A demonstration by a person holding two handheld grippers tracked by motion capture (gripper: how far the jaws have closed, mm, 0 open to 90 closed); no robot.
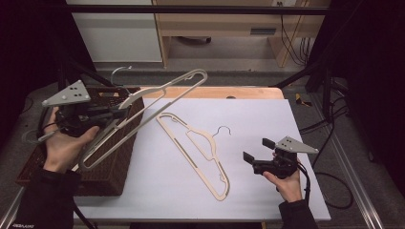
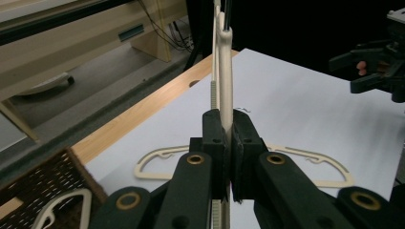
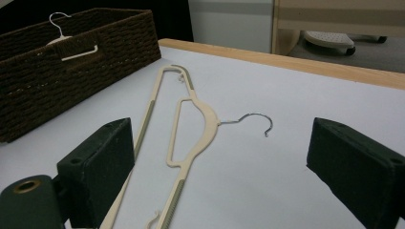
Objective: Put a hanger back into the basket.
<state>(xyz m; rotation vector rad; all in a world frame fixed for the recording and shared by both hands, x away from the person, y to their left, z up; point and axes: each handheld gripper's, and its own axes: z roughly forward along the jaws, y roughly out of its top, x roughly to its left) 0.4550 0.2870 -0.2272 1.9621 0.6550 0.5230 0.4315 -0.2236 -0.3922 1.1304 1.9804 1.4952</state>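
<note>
Two cream hangers showed: a raised hanger clamped in the left gripper above the wicker basket, a flat hanger on the table between the right gripper's spread, empty jaws.

Hanger clamped in the left gripper: cream plastic, smooth, faint satin sheen, ribbed grip strip along one bar; hook of thin bright metal wire. Second hanger lying ahead of the right gripper: the same cream plastic with dull olive ribbed inserts and a glossy metal hook. Both grippers: matt black plastic jaws, brass-coloured pivot bushes, grey matt top plates. Basket below the left gripper: dark brown woven wicker, rough. Table beneath both grippers: matt white sheet, smooth, over pale lacquered wood at the far edge.
</note>
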